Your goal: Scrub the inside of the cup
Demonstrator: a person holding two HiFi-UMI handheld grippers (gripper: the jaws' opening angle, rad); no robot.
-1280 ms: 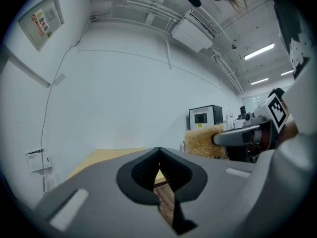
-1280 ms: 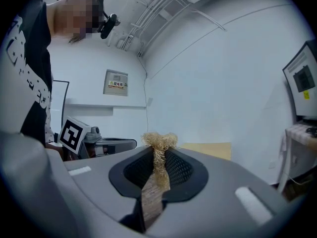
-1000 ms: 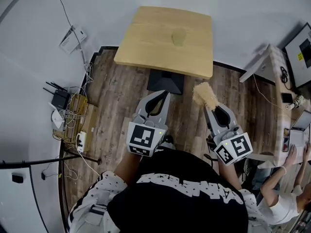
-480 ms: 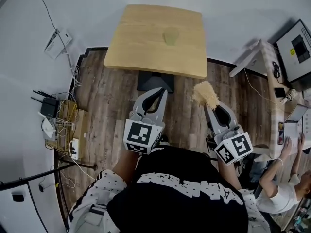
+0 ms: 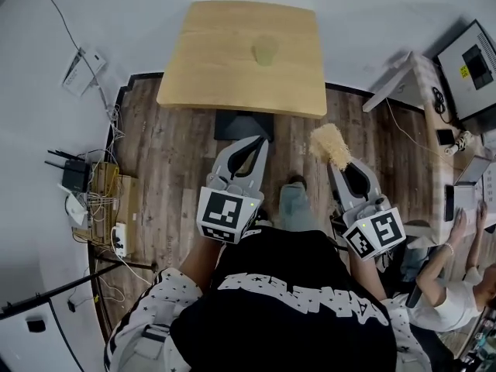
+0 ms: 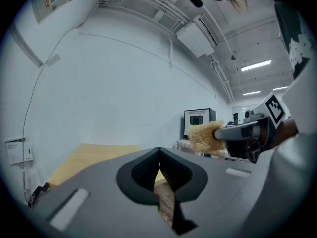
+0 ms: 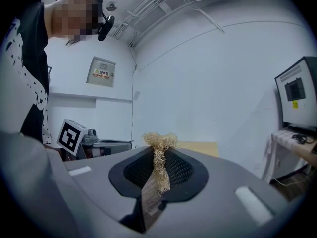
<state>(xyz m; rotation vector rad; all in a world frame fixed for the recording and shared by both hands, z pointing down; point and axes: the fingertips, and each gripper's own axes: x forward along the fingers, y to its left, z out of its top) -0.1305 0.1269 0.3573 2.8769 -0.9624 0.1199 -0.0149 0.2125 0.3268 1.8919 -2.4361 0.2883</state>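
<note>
A pale, see-through cup (image 5: pixel 265 50) stands on the light wooden table (image 5: pixel 209 76) at the top of the head view, well ahead of both grippers. My left gripper (image 5: pixel 260 140) hovers over the floor short of the table, shut and empty; its pads (image 6: pixel 159 167) meet in the left gripper view. My right gripper (image 5: pixel 339 163) is shut on a straw-coloured loofah scrubber (image 5: pixel 328 145), whose fibres (image 7: pixel 159 155) stick out between the pads. From the left gripper view the scrubber (image 6: pixel 203 137) shows off to the right. Neither gripper view shows the cup.
The table's dark base (image 5: pixel 243 125) stands on the wood floor. A router and cable box (image 5: pixel 85 180) lie at the left wall. At the right are a desk with a monitor (image 5: pixel 473 62) and a seated person (image 5: pixel 457 304). My own leg (image 5: pixel 293 205) shows between the grippers.
The table has slid left and nearer in the head view, and a leg has come into sight between the grippers. Both grippers stay shut, the scrubber still in the right one.
</note>
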